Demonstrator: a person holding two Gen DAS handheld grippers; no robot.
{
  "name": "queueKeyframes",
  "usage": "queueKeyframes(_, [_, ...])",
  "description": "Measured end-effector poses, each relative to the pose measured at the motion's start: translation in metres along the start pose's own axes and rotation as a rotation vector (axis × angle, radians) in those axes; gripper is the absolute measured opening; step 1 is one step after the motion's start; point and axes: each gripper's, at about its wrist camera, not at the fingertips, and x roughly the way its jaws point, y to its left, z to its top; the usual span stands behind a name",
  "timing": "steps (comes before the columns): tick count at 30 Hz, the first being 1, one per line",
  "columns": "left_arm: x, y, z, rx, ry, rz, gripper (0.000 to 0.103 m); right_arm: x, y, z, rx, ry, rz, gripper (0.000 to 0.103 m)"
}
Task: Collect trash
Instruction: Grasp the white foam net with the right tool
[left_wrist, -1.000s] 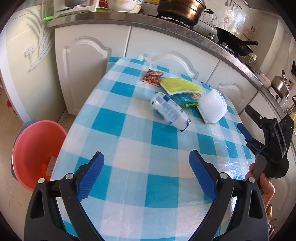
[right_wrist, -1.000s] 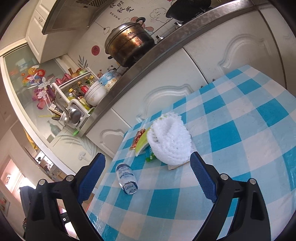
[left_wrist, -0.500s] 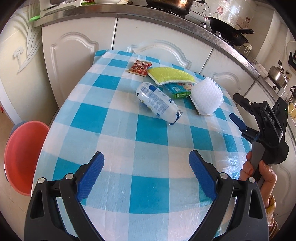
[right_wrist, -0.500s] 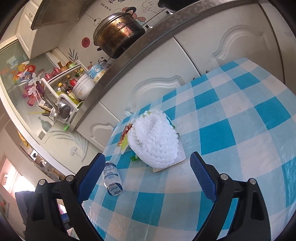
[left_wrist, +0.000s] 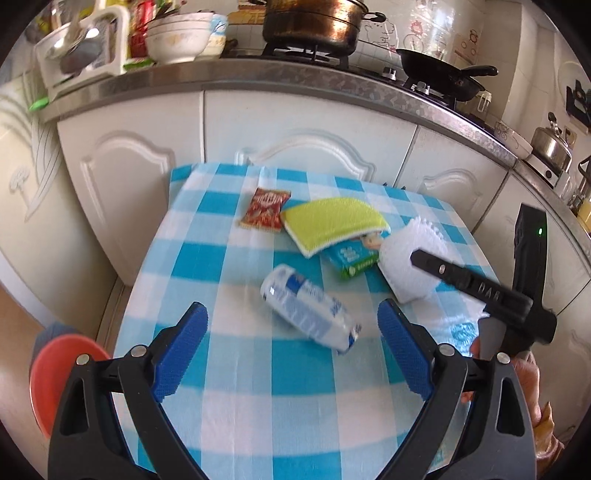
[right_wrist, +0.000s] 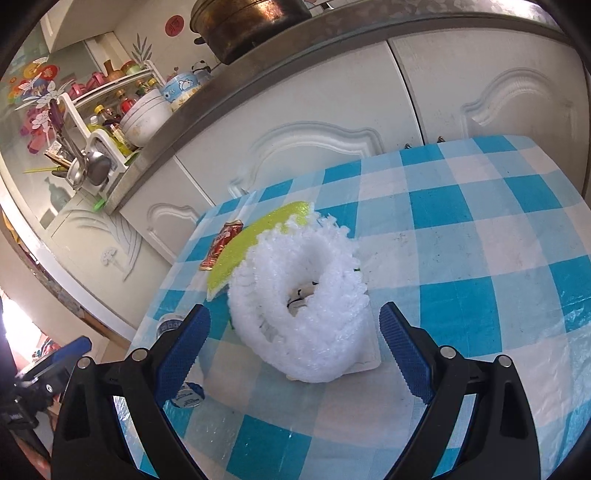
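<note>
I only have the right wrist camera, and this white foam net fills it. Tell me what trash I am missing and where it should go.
Observer: Beyond the foam net, a green and blue packet lies partly under the yellow sponge.
Operator: Report the bottle; I see only scraps of it.
Observer: The plastic bottle lies on its side on the table, in line with the open jaws of the left gripper, which do not grip it.
Operator: Give me the bin.
Observer: A red basin sits on the floor off the table's left edge in the left wrist view.
</note>
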Motion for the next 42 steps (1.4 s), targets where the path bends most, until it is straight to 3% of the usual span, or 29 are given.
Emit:
queueKeyframes(1, [0.005, -0.002, 0.006, 0.012, 0.001, 0.0, 0.094, 0.001, -0.003, -0.001, 0.005, 0.0, -0.003, 0.083])
queueKeyframes(2, [0.009, -0.004, 0.011, 0.021, 0.003, 0.0, 0.094, 0.002, -0.005, 0.0, 0.009, 0.002, -0.004, 0.069])
queueKeyframes(5, [0.024, -0.012, 0.021, 0.034, 0.013, -0.008, 0.094, 0.003, -0.011, 0.001, 0.021, -0.001, 0.01, 0.061])
queueKeyframes(9, [0.039, -0.025, 0.021, 0.024, 0.03, -0.035, 0.094, -0.004, -0.019, 0.002, 0.046, -0.025, 0.034, 0.042])
queueKeyframes(12, [0.049, -0.036, 0.018, 0.014, 0.039, -0.053, 0.094, -0.014, -0.03, 0.006, 0.102, -0.066, 0.081, 0.037])
queueKeyframes(17, [0.062, -0.061, 0.012, 0.006, 0.06, -0.097, 0.094, -0.038, -0.064, 0.013, 0.245, -0.17, 0.143, 0.035])
queueKeyframes(24, [0.097, -0.111, 0.004, 0.048, 0.116, -0.14, 0.094, -0.073, -0.085, 0.018, 0.284, -0.322, 0.039, 0.035])
queueKeyframes(29, [0.122, -0.13, -0.003, 0.051, 0.145, -0.101, 0.094, -0.073, -0.092, 0.019, 0.3, -0.323, 0.054, 0.036])
queueKeyframes(42, [0.153, -0.163, -0.002, 0.05, 0.123, 0.053, 0.091, -0.079, -0.102, 0.017, 0.331, -0.338, 0.08, 0.036])
